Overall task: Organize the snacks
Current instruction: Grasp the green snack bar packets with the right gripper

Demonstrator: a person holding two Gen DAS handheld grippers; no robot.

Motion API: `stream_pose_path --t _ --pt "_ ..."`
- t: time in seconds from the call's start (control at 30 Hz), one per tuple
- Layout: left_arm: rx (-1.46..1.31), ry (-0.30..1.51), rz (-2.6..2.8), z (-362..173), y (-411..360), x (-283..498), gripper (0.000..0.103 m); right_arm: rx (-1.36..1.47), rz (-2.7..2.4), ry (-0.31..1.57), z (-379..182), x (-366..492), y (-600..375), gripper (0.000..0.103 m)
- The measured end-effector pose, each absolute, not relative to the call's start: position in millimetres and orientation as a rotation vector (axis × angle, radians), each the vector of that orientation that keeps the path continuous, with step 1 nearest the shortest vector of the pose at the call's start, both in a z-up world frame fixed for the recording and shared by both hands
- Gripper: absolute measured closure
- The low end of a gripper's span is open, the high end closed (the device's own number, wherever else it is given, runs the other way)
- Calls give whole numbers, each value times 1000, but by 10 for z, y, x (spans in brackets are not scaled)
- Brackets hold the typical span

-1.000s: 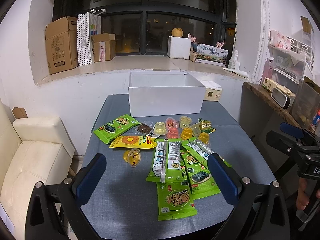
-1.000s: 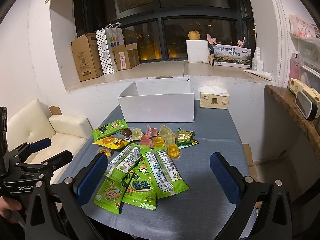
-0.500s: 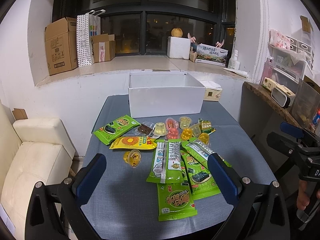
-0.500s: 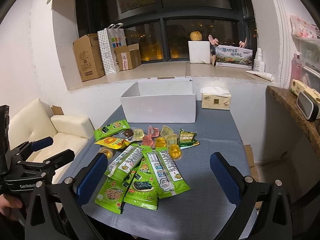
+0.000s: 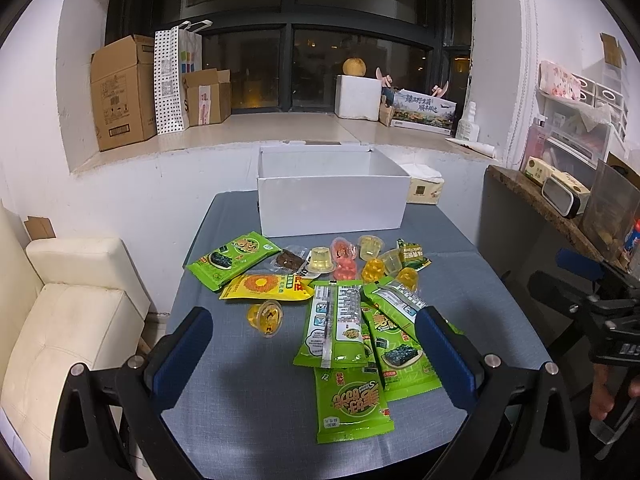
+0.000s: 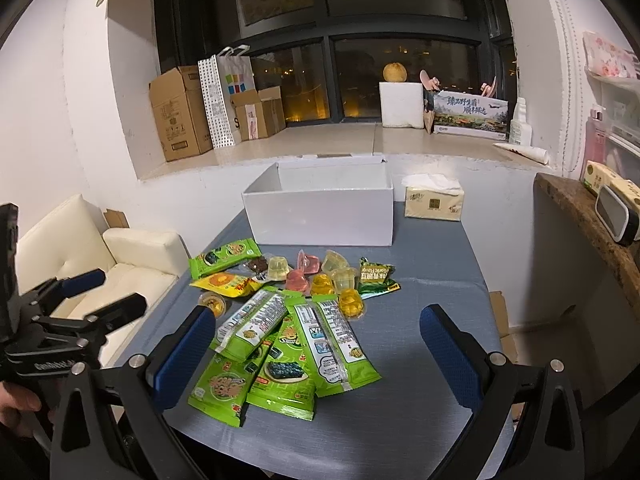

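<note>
An open white box (image 5: 332,204) stands at the far side of the grey table (image 5: 248,392); it also shows in the right wrist view (image 6: 320,216). In front of it lie several green seaweed packets (image 5: 336,328) (image 6: 280,344), a yellow packet (image 5: 268,286), a brown snack (image 5: 290,259) and several jelly cups (image 5: 346,260) (image 6: 316,276). One yellow jelly cup (image 5: 267,317) lies apart at the left. My left gripper (image 5: 316,356) is open and empty above the table's near edge. My right gripper (image 6: 320,352) is open and empty above the near packets.
A tissue pack (image 6: 434,200) sits right of the box. A cream sofa (image 5: 72,320) stands left of the table. Cardboard boxes (image 5: 120,92) and a paper bag (image 5: 176,76) stand on the window sill. A wooden shelf (image 5: 548,208) runs along the right.
Both grippers have crept slightly forward toward the snacks. Nothing on the table has moved.
</note>
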State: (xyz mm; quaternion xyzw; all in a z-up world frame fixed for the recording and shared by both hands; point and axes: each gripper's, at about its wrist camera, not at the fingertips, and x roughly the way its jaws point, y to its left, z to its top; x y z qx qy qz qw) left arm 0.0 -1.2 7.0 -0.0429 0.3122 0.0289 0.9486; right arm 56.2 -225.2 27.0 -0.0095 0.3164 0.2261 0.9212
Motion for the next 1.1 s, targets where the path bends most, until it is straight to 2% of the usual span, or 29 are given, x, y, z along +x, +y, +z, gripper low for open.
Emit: stream_pose_path --t 0.4,0.63,0.67,0.7,0.73,0.8,0.93,1.1 --pt "-93 651 35 -52 -2 3 0 -104 619 917 -796 1413 -1851 0" --pt "-107 683 0 -184 64 46 0 -146 664 1014 -1143 1776 -1662 0" --pt "-109 686 -5 -201 70 49 0 -147 667 1031 -1195 1817 -1653 1" --pt "-113 689 -9 -217 81 56 0 -147 675 1054 -1249 1849 -1646 8" --pt "-118 693 -15 -233 90 63 0 -148 684 1076 -1300 1870 -1637 21" --pt "-128 706 -24 -271 105 91 0 -161 692 1048 -1293 1839 -1643 30" --pt "-139 741 -46 -380 109 193 0 -163 731 1056 -1239 1755 -1664 34" --pt "-127 794 -89 -598 16 417 0 -114 703 979 -993 1535 -1857 34"
